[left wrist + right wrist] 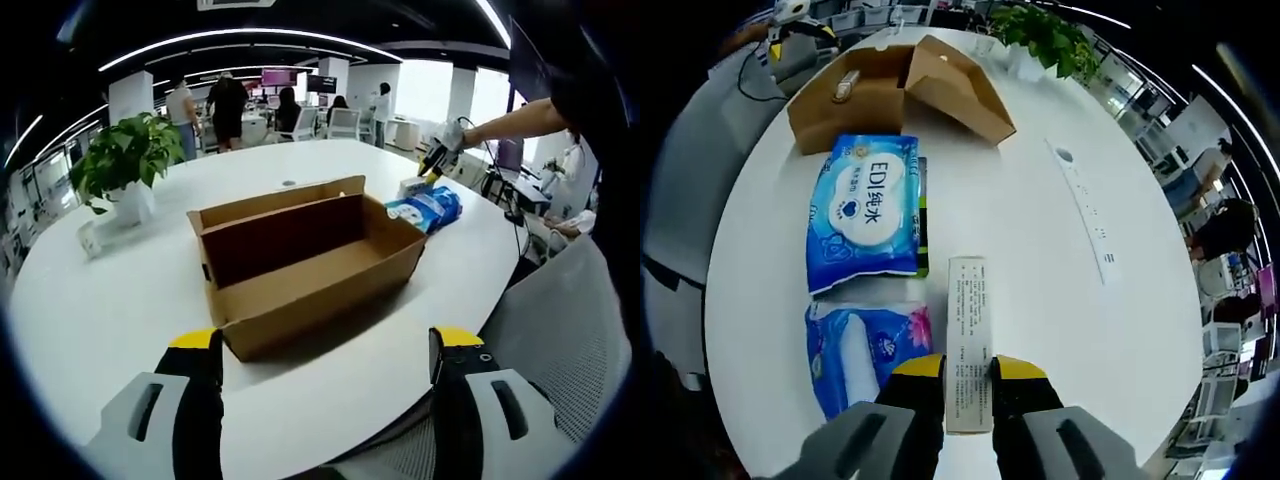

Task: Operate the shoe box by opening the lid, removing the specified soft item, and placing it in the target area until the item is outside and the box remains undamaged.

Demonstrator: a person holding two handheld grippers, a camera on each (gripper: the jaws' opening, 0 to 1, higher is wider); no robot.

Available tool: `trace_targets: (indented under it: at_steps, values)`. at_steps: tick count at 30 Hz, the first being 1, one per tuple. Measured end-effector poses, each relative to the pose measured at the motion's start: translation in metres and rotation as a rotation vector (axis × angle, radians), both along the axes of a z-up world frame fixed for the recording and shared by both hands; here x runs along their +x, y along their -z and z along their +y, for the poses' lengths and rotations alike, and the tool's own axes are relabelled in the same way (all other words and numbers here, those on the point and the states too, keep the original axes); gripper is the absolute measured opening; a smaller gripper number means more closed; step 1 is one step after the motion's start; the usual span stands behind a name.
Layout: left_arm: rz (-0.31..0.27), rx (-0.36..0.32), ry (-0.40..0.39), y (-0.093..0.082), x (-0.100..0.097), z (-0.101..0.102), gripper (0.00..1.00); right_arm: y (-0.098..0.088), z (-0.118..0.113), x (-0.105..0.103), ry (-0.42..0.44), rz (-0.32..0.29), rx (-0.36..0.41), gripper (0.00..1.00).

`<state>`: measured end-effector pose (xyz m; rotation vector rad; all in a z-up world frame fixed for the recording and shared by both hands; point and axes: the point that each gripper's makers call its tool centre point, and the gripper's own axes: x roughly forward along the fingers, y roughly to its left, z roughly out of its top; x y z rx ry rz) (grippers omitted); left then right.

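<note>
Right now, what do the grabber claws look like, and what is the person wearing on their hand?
The left claw has two black jaws with yellow tips, set on pale grey housings with dark slots. The right claw looks the same: black jaws, yellow tips, grey body. In the left gripper view the right claw shows far off, yellow and black, held by a hand in a white glove with a dark sleeve above it.

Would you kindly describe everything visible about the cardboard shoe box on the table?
The cardboard shoe box is plain brown corrugated card, long and rectangular, resting on the white table. It is open, its lid flap standing up along the far long side, and its interior looks empty in the left gripper view. No dents or tears show. It sits apart from both grippers; the blue soft packs lie beside its far end. In the right gripper view a small label-like patch shows on one outer panel.
</note>
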<state>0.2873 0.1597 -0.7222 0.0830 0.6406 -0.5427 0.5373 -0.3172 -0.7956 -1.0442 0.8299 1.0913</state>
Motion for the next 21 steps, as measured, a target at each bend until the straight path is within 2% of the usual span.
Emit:
trace_targets:
  at_steps: [4, 5, 11, 14, 21]
  values:
    - [0.0, -0.002, 0.003, 0.0, 0.001, -0.003, 0.88, 0.007, -0.008, -0.001, -0.025, 0.009, -0.038, 0.13]
    - [-0.001, -0.005, 0.002, 0.0, 0.002, -0.004, 0.88, 0.005, -0.007, 0.0, -0.028, 0.006, -0.021, 0.13]
    - [0.002, -0.003, -0.006, 0.001, 0.002, -0.004, 0.87, 0.004, -0.012, 0.0, -0.063, 0.011, -0.067, 0.13]
    - [0.002, -0.004, -0.012, 0.001, 0.001, -0.004, 0.88, 0.006, -0.014, 0.003, -0.097, -0.001, -0.096, 0.14]
    - [0.003, -0.005, -0.025, 0.002, -0.001, -0.001, 0.87, 0.01, -0.016, 0.01, -0.103, -0.018, -0.121, 0.15]
